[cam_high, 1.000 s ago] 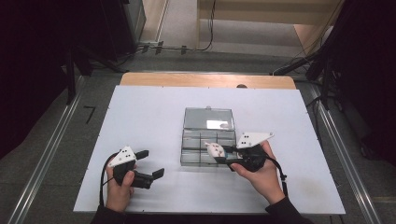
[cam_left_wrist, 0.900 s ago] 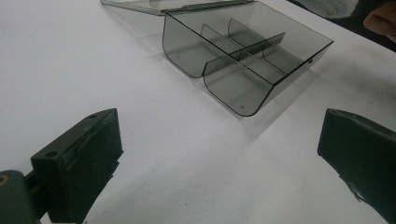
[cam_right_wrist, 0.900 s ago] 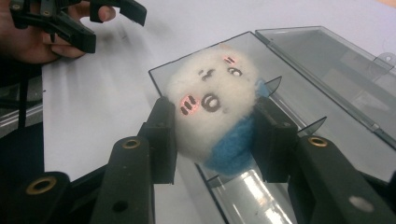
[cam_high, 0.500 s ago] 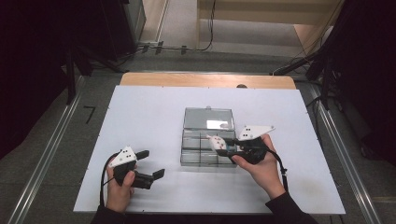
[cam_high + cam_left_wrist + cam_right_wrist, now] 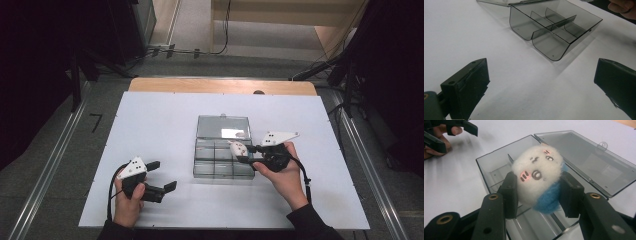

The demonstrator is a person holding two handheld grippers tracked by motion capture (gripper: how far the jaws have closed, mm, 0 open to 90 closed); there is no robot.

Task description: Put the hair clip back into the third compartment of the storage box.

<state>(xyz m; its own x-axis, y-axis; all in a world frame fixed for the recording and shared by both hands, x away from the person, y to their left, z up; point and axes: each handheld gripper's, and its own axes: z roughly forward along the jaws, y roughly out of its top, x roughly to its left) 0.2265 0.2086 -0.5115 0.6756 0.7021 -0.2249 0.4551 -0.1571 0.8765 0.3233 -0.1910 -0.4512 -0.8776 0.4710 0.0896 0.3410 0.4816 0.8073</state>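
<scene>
A small white plush toy [image 5: 537, 173] with a face and a blue underside is clamped between the jaws of my right gripper [image 5: 539, 192]. In the high view the right gripper [image 5: 243, 153] holds the plush [image 5: 238, 147] just over the right-hand side of a clear grey compartment box [image 5: 220, 175]. The box's lid [image 5: 223, 127] lies open flat behind it. My left gripper [image 5: 162, 175] rests on the table left of the box, jaws wide apart. The left gripper [image 5: 541, 82] has nothing between its jaws and faces the box [image 5: 520, 23].
The box stands mid-table on a white sheet [image 5: 150, 120]. Dividers [image 5: 554, 23] split it into several bare compartments. A wooden table edge [image 5: 220, 86] runs along the back. The other hand and left gripper [image 5: 451, 130] appear beyond the box in the right gripper view.
The right hand has carried the plush a little farther from the person, over the box. The left hand has stayed put.
</scene>
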